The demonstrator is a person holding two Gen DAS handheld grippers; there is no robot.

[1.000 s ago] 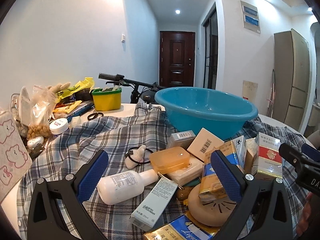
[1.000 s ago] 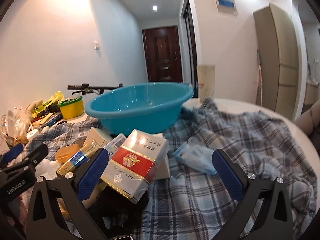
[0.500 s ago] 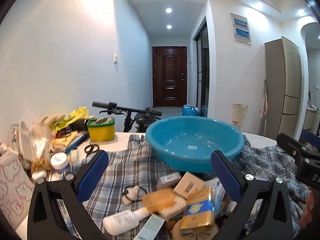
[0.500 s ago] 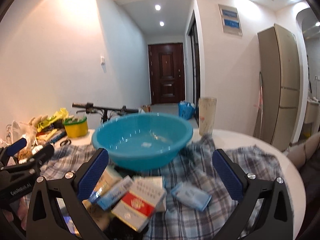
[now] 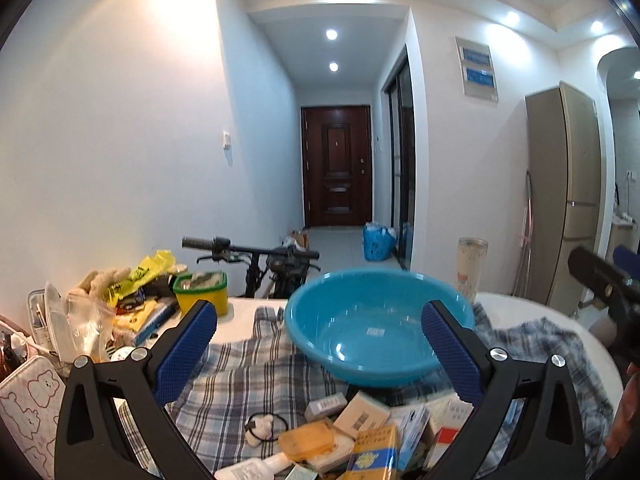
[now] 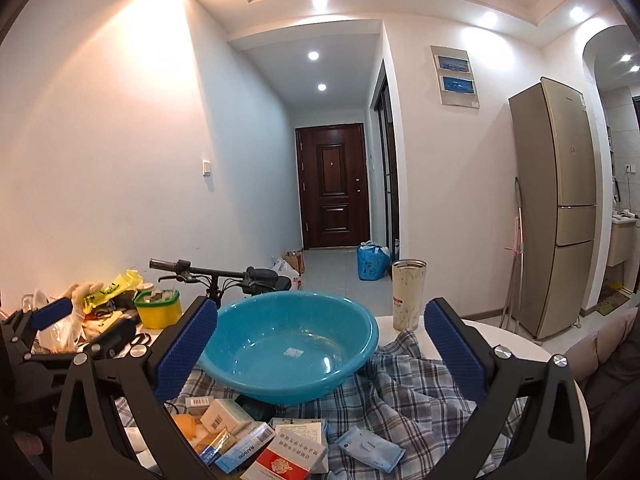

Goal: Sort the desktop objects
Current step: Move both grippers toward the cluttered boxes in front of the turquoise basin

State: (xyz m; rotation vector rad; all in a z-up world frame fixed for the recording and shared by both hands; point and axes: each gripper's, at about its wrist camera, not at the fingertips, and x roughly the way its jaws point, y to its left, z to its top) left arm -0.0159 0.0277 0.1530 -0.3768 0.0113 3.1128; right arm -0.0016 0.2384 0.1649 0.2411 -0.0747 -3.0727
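Both your left tongs [image 5: 320,344] and right tongs [image 6: 320,344] stand apart and hold nothing, raised above the pile of boxes [image 6: 256,436] on the plaid cloth [image 6: 404,392] at the near edge of the worktop. Sorting appears not yet begun: the blue basin [image 6: 292,352] just behind the pile is empty. Your next move, by my judgement, calls for lowering one pair onto a single box and closing across its narrow sides.

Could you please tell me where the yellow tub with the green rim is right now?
In both views the yellow tub stands at the table's far left, left of the blue basin, just in front of the bicycle handlebar.
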